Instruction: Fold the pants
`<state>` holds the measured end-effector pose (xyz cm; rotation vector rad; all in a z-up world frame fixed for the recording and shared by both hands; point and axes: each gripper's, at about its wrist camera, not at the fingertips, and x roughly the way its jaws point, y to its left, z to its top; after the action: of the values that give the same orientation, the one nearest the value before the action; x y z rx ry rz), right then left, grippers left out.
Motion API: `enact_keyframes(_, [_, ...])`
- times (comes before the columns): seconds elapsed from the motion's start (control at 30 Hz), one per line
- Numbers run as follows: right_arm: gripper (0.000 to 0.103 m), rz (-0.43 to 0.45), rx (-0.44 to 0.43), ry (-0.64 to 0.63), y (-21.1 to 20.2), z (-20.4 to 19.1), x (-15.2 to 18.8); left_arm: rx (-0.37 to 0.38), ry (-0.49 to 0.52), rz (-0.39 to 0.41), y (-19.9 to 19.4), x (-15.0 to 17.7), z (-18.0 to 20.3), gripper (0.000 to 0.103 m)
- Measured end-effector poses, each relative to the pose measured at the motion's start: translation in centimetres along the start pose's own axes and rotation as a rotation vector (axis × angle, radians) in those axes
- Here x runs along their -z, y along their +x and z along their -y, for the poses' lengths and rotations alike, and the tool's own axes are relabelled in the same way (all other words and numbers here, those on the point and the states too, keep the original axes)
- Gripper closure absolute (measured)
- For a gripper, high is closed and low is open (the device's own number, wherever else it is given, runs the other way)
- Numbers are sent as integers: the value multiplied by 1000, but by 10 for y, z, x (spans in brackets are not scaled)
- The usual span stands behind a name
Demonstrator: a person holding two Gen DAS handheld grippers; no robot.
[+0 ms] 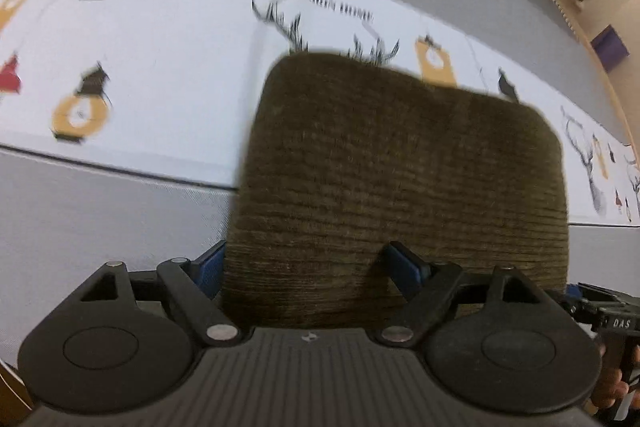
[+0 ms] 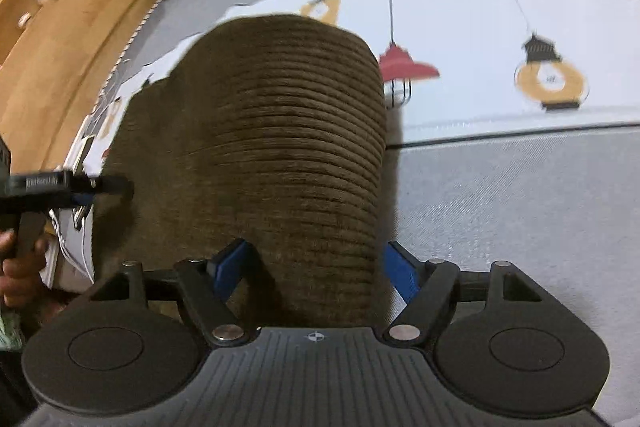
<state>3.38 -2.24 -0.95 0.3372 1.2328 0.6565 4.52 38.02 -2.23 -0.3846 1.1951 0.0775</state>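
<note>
Both grippers pinched the pants (image 1: 400, 179): the left gripper (image 1: 310, 267) and right gripper (image 2: 316, 263) each had blue fingers pressed into the brown corduroy filling the frame's centre, draped over the printed cloth (image 1: 160, 47). The fold would go best with both edges carried level and taut (motion blur suggested speed). Counted: one pants, two grippers, one cloth.

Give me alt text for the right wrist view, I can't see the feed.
The right gripper has brown corduroy pants between its blue fingers, the fabric draped in a fold ahead. Beyond lie a grey surface and a white lamp-print cloth; the left gripper shows at the left edge.
</note>
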Motion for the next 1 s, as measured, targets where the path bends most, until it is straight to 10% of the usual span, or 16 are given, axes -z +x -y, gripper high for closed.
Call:
enact_keyframes(0.13, [26, -36, -30, 66, 20, 7, -2, 59, -27, -30, 22, 3, 5, 13])
enact_keyframes(0.23, [48, -11, -27, 32, 23, 2, -2, 66, -44, -33, 29, -1, 9, 18])
enact_keyframes(0.37, [76, 67, -39, -1, 1, -4, -10, 40, 0, -1, 21, -11, 31, 49])
enact_keyframes(0.47, [79, 148, -44, -7, -27, -1, -25, 101, -7, 14, 17, -19, 52, 65])
enact_keyframes(0.9, [80, 307, 138, -70, -170, 116, -84, 275, 256, 93, 26, -31, 237, 62])
enact_keyframes(1.0, [67, 268, 219, -6, -177, 162, -89, 104, 319, 129, 34, -31, 255, 51])
